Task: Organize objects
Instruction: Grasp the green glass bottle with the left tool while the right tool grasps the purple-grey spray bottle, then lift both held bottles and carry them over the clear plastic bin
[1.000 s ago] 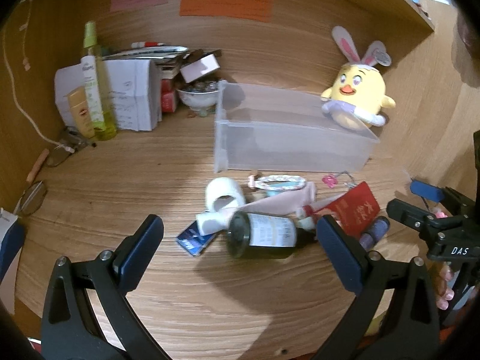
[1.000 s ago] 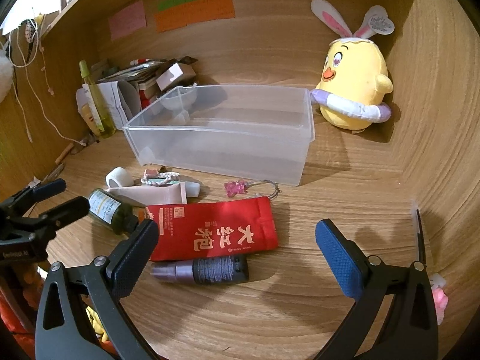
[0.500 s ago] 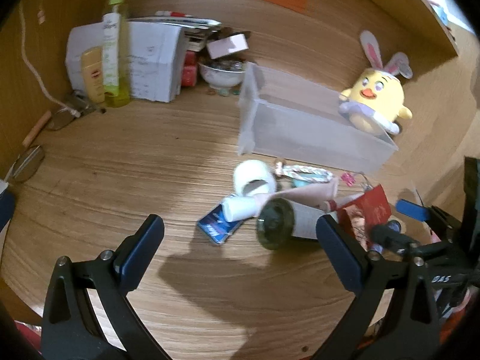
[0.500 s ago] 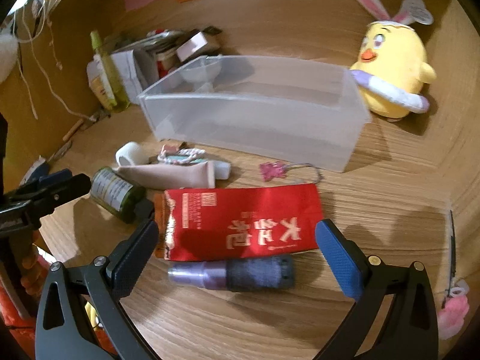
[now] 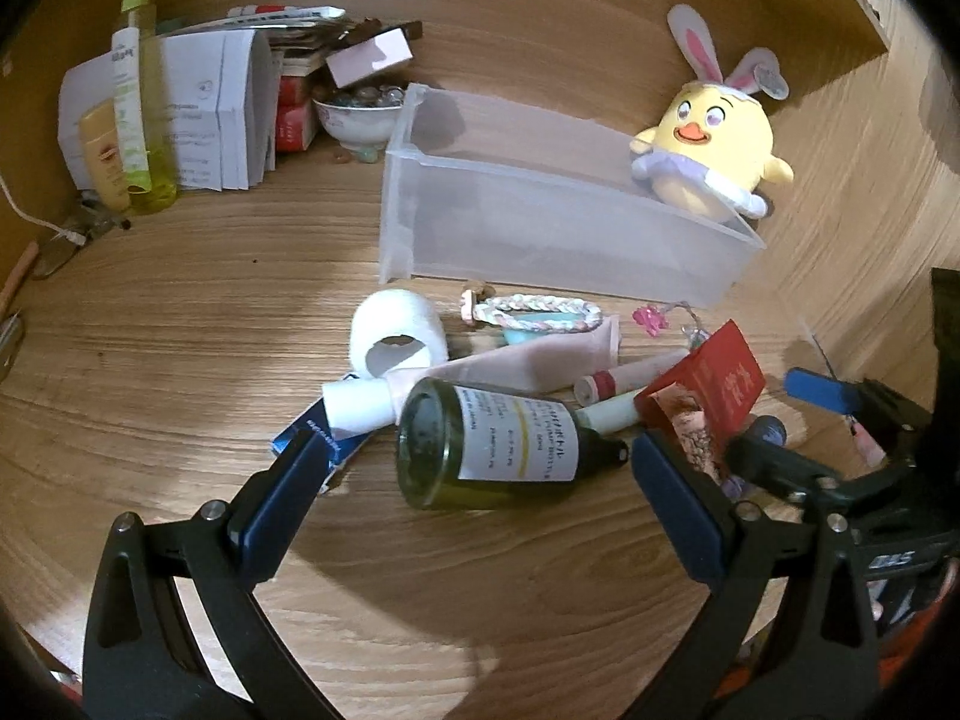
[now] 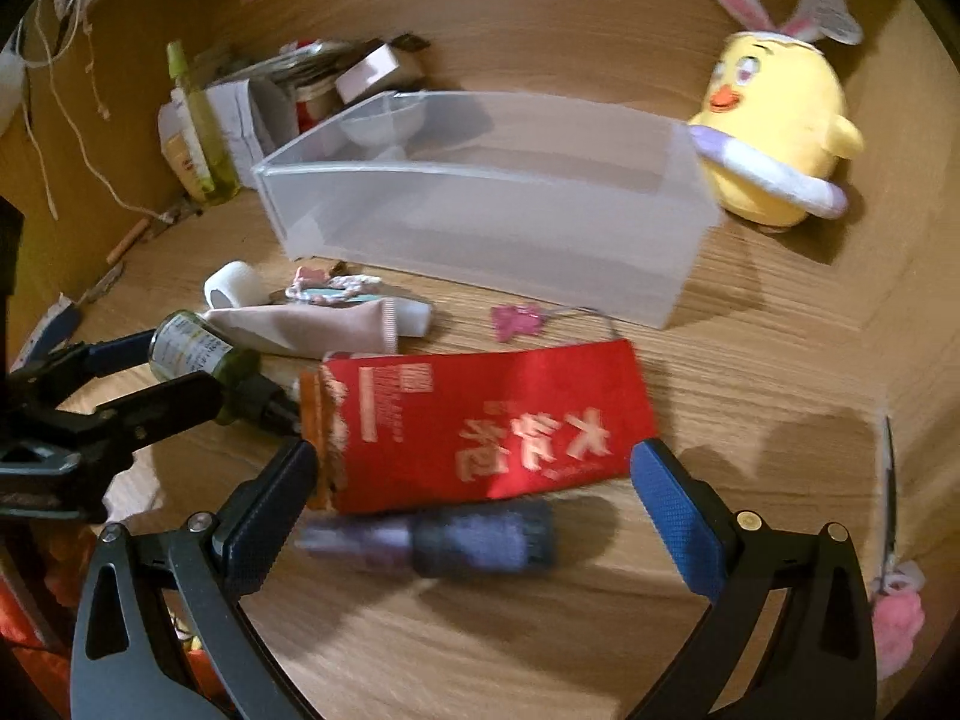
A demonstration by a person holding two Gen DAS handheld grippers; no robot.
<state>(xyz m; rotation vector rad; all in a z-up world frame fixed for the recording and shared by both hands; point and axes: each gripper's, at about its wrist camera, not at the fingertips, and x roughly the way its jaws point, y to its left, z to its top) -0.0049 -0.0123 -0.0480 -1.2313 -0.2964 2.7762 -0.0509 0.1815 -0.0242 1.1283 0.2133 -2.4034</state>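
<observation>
Progress: nothing is sorted yet, as far as I can judge; the clear bin (image 6: 480, 204) looks empty and every loose item lies on the counter (image 5: 180, 324) in front of it.
Left to do: the whole pile, namely the green bottle (image 5: 492, 444), white tape roll (image 5: 399, 339), pink tube (image 5: 528, 360), braided band (image 5: 534, 312), red packet (image 6: 480, 426), purple bottle (image 6: 438, 540) and pink key charm (image 6: 516, 318).
Left tongs (image 5: 474, 498): spread wide, holding nothing, the green bottle lying between the two pads but touched by neither.
Right tongs (image 6: 474, 504): spread wide, empty, with the purple bottle and the lower edge of the red packet between the pads.
Change, left view: the tongs have come lower and closer over the last second; the green bottle now fills the gap between the pads, where before it lay further ahead.
Change, right view: the tongs have pushed in toward the red packet and purple bottle, which look bigger and blurred by motion.
Unchanged: the bin, the yellow plush chick (image 5: 708, 150) and the clutter at the back stay put.
</observation>
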